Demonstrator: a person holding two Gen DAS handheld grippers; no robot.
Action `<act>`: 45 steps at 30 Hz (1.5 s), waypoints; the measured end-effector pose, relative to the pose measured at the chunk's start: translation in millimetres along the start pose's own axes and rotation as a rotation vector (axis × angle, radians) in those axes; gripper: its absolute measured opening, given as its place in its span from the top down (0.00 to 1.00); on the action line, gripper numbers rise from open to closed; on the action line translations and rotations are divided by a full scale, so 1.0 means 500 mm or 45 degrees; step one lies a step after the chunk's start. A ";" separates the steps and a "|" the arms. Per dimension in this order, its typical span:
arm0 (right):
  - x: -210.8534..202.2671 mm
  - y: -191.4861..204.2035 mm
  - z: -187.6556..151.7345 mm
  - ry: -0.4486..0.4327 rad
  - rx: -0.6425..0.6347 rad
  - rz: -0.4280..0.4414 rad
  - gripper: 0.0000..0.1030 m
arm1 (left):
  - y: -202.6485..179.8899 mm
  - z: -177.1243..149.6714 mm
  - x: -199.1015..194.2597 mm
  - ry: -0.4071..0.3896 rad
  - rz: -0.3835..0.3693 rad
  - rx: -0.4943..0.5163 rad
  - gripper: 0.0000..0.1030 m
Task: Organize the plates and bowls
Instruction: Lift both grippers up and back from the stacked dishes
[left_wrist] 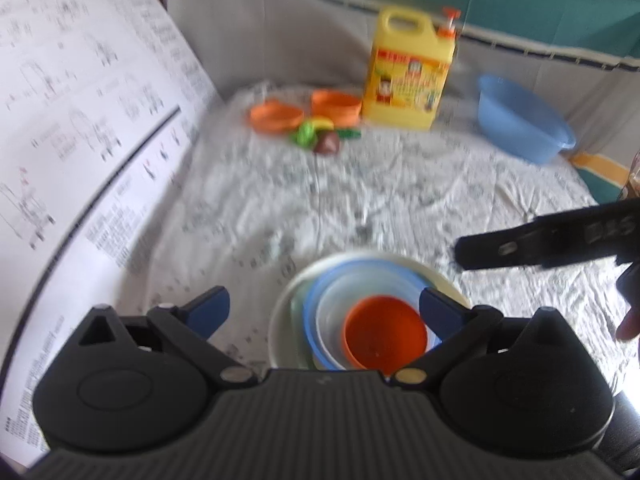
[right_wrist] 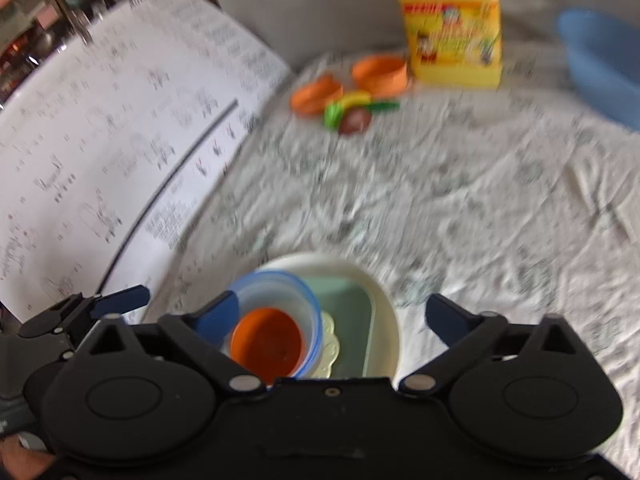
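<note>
Nested stack (left_wrist: 362, 300): orange bowl (right_wrist: 267, 340) innermost, blue-rimmed bowl, cream plate; both grippers' fingers apart.

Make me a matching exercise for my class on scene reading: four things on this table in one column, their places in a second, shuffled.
Things:
1. small orange bowl
2. yellow jug
3. blue basin
4. toy vegetables

Places:
A. far right of the cloth
B. innermost in the nested stack
C. in front of the two orange dishes
D. at the back, beside an orange dish

Pairs: 1-B, 2-D, 3-A, 4-C
</note>
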State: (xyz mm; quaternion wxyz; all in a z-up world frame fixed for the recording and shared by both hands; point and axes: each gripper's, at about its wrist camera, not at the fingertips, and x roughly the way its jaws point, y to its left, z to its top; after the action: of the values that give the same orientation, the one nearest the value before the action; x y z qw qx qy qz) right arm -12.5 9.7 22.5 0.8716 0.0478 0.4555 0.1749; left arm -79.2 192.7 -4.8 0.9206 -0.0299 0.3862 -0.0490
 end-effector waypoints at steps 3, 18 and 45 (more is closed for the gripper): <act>-0.046 -0.018 -0.008 -0.061 0.005 0.003 0.00 | 0.006 -0.003 -0.032 -0.049 -0.005 -0.006 0.00; -0.123 -0.027 -0.123 -0.096 -0.164 -0.125 0.00 | -0.024 -0.071 -0.097 -0.106 0.004 0.060 0.00; -0.086 -0.037 -0.207 -0.012 -0.249 -0.308 0.00 | -0.010 -0.161 -0.061 -0.048 0.074 0.028 0.00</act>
State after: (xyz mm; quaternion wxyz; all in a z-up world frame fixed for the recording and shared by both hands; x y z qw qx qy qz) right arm -114.0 -30.3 -8.8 0.8890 -0.0916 0.4345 0.1117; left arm -158.2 189.9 -39.1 0.9290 -0.0095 0.3690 -0.0260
